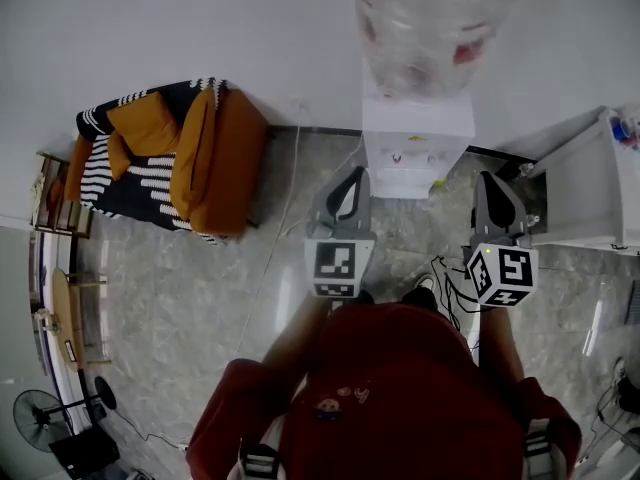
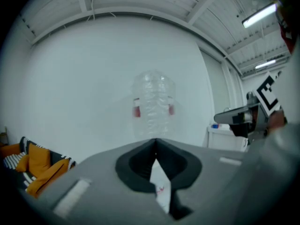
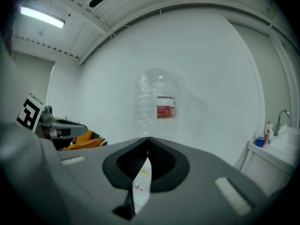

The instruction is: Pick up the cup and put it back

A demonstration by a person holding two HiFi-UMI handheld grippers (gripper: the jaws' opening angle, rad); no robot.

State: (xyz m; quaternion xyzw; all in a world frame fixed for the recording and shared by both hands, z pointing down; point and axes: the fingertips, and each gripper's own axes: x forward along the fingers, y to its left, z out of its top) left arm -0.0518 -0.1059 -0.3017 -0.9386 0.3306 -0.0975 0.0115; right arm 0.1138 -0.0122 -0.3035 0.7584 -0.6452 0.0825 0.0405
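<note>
A person holds the left tongs [image 1: 352,178] and the right tongs [image 1: 492,180] up in front of a white water machine [image 1: 415,138] with a big clear bottle [image 1: 425,28] on top. Both tongs are pressed together and pinch nothing. I see no cup in any picture, so I think either nothing is picked up yet or the job is done; I cannot tell which

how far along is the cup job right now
Done: nothing I can confirm; no cup shows in any view. In hand: nothing, the left gripper and right gripper are both shut and empty, facing the water dispenser. Left: apparently the whole job, picking up the cup and putting it back.
</note>
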